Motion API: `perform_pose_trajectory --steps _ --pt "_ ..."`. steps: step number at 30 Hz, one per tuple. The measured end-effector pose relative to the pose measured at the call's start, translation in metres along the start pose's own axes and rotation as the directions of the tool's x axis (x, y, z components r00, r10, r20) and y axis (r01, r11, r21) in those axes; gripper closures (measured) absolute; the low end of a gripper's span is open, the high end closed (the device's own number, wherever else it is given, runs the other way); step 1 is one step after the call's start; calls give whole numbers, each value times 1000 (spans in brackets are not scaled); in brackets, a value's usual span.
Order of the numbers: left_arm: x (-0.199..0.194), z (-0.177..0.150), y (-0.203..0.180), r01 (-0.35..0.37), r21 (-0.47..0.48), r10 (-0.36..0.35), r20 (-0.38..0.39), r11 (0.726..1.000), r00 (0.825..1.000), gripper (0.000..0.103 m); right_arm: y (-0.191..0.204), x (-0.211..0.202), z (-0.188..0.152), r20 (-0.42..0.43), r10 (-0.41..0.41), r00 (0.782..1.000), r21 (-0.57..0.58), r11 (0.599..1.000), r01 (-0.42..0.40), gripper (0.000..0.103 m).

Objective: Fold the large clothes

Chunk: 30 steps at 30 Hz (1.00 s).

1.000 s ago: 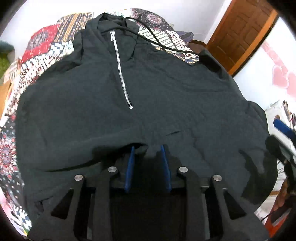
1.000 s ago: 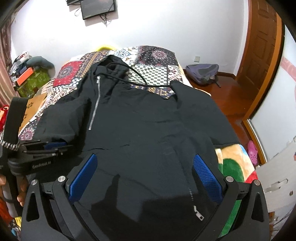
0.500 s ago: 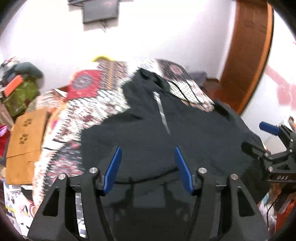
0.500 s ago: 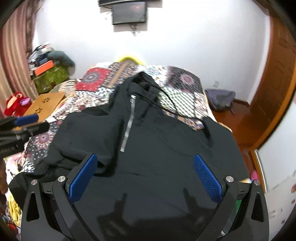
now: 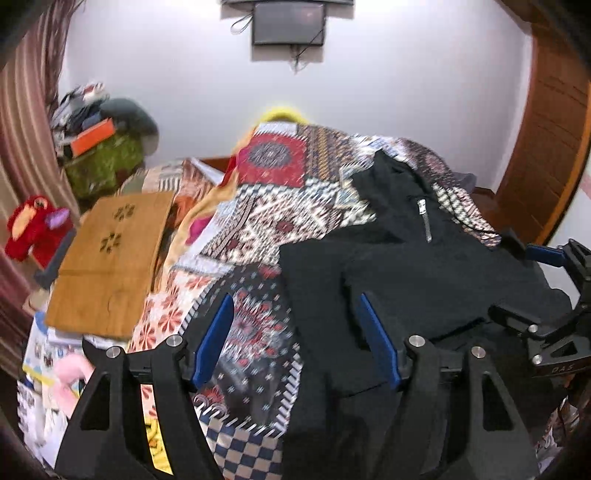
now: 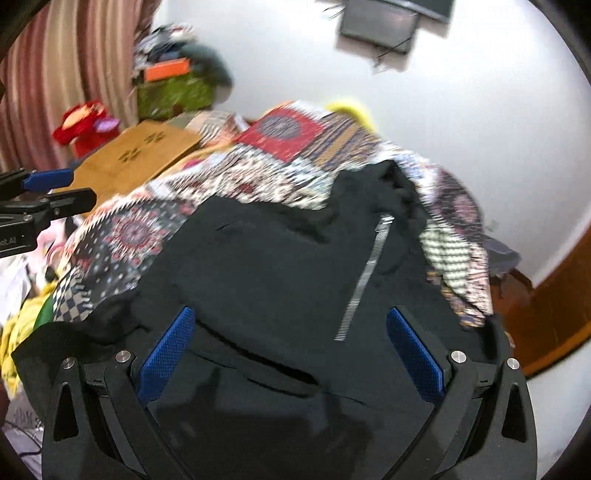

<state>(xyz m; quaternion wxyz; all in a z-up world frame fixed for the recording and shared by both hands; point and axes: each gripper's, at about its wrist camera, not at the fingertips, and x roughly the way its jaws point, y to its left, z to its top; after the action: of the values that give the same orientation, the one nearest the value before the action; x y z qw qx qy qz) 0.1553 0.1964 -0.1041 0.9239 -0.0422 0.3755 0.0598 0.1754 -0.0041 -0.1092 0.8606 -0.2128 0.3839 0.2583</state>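
A black zip hoodie (image 5: 424,273) lies front up on a patterned bedspread (image 5: 280,210), hood toward the wall; it also shows in the right wrist view (image 6: 280,273). Its lower part is folded up over the body, and a silver zipper (image 6: 364,277) runs down the chest. My left gripper (image 5: 295,339) is open and empty above the hoodie's left edge and the bedspread. My right gripper (image 6: 291,347) is open and empty above the hoodie's lower front. Each gripper shows at the edge of the other's view: the right gripper (image 5: 546,295), the left gripper (image 6: 44,195).
A wooden lap board (image 5: 110,258) lies left of the bed, with a red plush toy (image 5: 33,225) and a green box pile (image 5: 103,162) behind it. A wooden door (image 5: 546,155) stands at the right. A TV (image 5: 288,22) hangs on the far wall.
My left gripper has let go of the hoodie's hem, opened and swung left and up. The right gripper has also lifted and turned left. The hoodie's lower part now lies folded up.
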Motion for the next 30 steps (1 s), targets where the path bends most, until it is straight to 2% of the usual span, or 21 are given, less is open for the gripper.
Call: perform_pose_trajectory --steps 8,13,15,16,18,19,21,24,30 --pt "27 -27 24 -1 -50 -4 -84 999 996 34 43 62 4 -167 80 983 -103 990 -98 3" --pt "40 -34 30 4 -59 -11 -114 998 993 34 60 86 2 -215 82 973 -146 983 -115 15" --pt "41 -35 29 5 -61 -12 -119 998 993 34 62 96 -1 -237 79 968 -142 983 -114 23" --pt "43 -36 29 7 -63 -15 -123 998 992 34 62 98 -3 -236 86 968 -138 983 -120 26" --pt "43 -36 29 9 -63 -17 -127 998 992 34 59 98 -3 -227 91 970 -136 983 -124 44" --pt "44 -36 28 9 -61 -17 -129 998 991 34 59 97 -3 -220 96 971 -136 982 -128 49" --pt "44 -35 26 8 -55 -15 -132 998 991 34 56 92 -2 -190 109 976 -138 981 -137 71" --pt "43 -33 20 5 -42 -11 -131 999 991 34 47 80 -1 -127 95 987 -119 987 -110 78" --pt "33 -24 4 3 -7 -4 -111 1000 994 34 11 49 9 -30 113 993 -35 993 -114 81"
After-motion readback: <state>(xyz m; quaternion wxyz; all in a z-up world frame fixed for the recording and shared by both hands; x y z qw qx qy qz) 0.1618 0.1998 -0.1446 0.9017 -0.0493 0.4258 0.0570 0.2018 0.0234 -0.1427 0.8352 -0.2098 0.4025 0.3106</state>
